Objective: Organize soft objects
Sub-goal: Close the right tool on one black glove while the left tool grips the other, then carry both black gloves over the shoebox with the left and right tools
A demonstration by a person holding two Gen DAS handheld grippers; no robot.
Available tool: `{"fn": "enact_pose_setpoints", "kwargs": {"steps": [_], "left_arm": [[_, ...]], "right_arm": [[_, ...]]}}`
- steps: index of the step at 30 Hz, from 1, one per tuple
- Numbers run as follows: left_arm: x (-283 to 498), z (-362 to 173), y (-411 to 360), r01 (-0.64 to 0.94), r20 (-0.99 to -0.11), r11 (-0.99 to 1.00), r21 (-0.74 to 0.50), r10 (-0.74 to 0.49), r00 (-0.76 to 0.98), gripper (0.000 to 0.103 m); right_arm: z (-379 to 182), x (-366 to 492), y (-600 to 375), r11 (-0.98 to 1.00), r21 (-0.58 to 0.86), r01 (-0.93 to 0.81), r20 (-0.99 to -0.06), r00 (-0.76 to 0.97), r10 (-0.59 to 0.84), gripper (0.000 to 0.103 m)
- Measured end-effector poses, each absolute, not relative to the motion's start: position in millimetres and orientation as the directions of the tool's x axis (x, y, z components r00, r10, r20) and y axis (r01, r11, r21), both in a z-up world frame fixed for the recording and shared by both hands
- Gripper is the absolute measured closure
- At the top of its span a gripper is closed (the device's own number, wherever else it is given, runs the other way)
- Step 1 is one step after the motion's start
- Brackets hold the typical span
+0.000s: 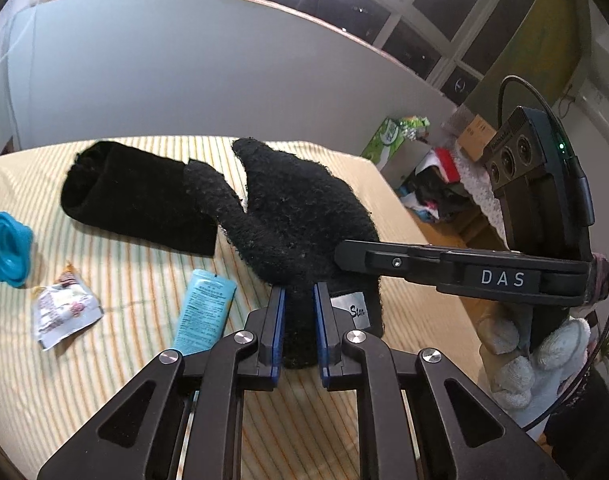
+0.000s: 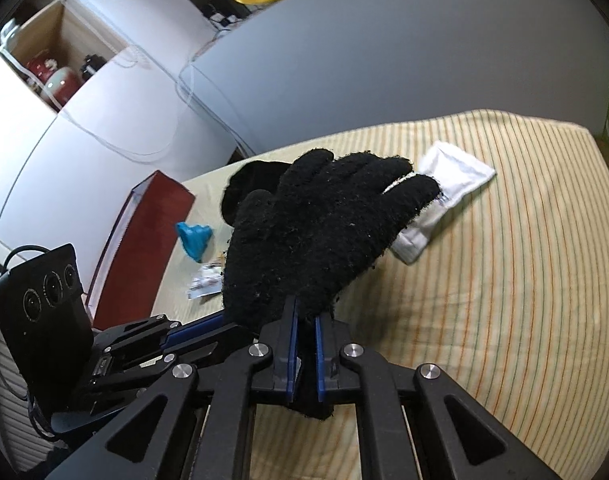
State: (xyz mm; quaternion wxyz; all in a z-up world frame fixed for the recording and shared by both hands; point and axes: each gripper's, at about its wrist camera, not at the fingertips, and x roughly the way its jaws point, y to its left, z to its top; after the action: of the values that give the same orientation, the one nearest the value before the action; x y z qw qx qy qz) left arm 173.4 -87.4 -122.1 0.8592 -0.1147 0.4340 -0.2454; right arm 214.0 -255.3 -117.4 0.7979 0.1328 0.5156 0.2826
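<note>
The left gripper (image 1: 298,292) and the right gripper (image 2: 305,318) are both clamped on the cuff of the fuzzy black glove (image 1: 296,216), which is just ahead of their fingers. Right of the right gripper, the striped bedcover (image 2: 504,280) is free up to its edge. A flat white cloth (image 2: 444,196) lies beyond the glove fingers, and a black knit piece (image 1: 136,196) lies forward-left of the left gripper.

Grey wall (image 1: 184,80), dark gridded window (image 1: 424,20)
</note>
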Motion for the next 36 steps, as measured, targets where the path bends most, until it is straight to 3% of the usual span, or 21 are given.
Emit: {"fn": "enact_pose_setpoints", "kwargs": {"steps": [14, 36], "left_arm": [[126, -67, 3, 0.278, -0.59, 0.871, -0.406, -0.482, 0.648, 0.091], [61, -23, 156, 0.036, -0.527, 0.941, -0.336, -0.22, 0.821, 0.091]], "right_arm": [[-51, 191, -178, 0.752, 0.46, -0.473, -0.703, 0.323, 0.633, 0.096], [-6, 169, 22, 0.553, 0.418, -0.721, -0.669, 0.167, 0.724, 0.096]]}}
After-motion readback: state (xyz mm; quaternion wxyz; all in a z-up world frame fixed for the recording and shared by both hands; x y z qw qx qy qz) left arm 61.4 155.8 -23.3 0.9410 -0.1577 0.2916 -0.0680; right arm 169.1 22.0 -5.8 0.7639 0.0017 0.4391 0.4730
